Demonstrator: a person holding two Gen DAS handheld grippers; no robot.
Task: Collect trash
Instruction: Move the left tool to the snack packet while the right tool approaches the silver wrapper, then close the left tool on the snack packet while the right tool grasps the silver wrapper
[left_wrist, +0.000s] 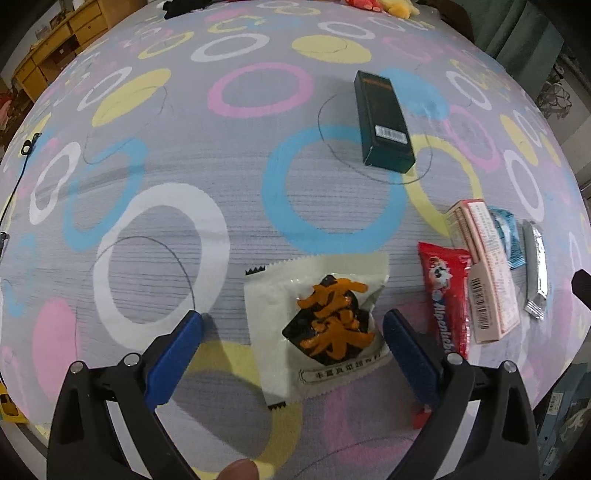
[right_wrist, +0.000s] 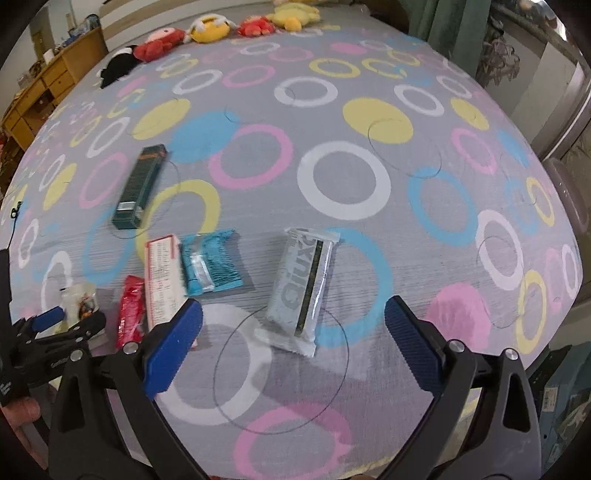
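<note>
A white snack packet with orange characters (left_wrist: 317, 328) lies flat on the ring-patterned bedsheet (left_wrist: 184, 147) between the left gripper's (left_wrist: 293, 325) wide-apart blue jaws. The right gripper (right_wrist: 293, 314), jaws likewise spread, hovers by a silver foil wrapper (right_wrist: 303, 288).

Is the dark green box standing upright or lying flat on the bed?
Lying flat. The dark green box rests on a long side on the bedsheet.
</note>
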